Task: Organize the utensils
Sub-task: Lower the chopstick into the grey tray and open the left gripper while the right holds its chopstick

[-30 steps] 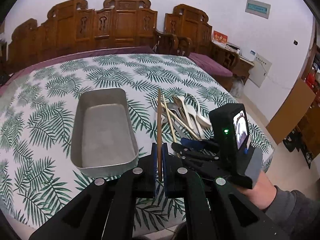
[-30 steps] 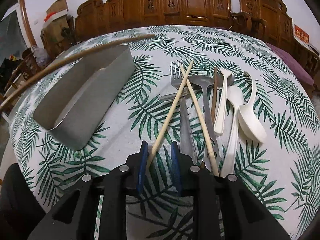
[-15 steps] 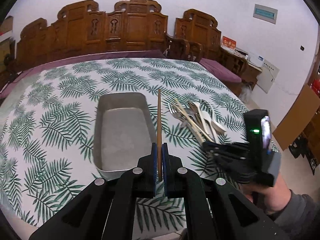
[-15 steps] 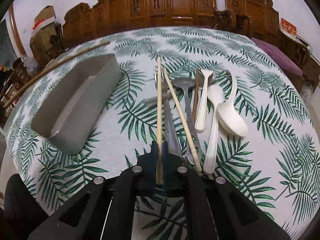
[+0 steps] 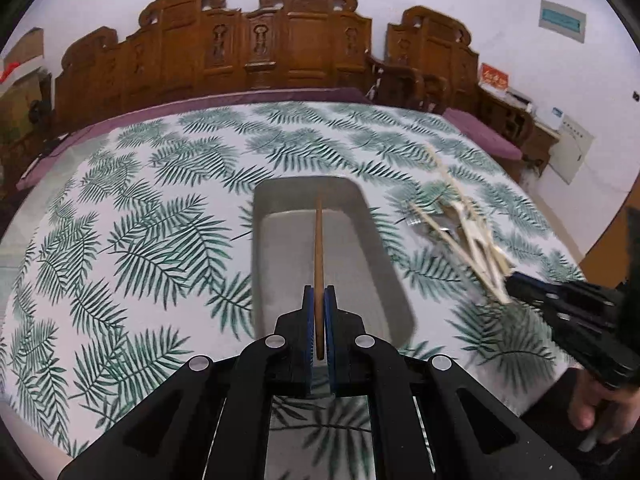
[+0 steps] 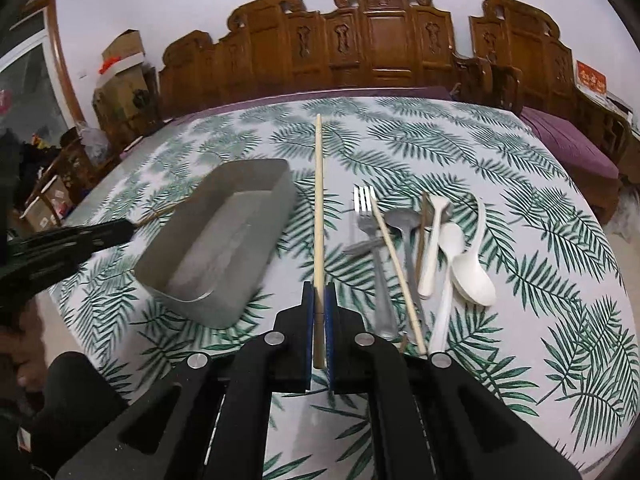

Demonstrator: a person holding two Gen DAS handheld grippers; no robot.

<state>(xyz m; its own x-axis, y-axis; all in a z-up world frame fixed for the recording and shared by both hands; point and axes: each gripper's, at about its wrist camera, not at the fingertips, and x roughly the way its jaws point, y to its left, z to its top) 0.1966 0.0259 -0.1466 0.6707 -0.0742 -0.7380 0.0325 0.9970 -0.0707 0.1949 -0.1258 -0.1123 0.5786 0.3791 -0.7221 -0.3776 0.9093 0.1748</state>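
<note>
Item: dark chopstick (image 5: 319, 256), clamped in my left gripper (image 5: 319, 322); since a second ago it has swung from beside the metal tray (image 5: 384, 280) to over its interior, ready for release. Item: pale chopstick (image 6: 318, 216), pinched in my right gripper (image 6: 319, 320), newly lifted off the utensil pile (image 6: 420, 252). Pile lies right of tray on the leaf-print tablecloth (image 6: 520, 200). Sorting barely begun, I judge.

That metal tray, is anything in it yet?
Empty. The metal tray shows bare floor in both views; the dark chopstick clamped in the left gripper only hovers over it.
</note>
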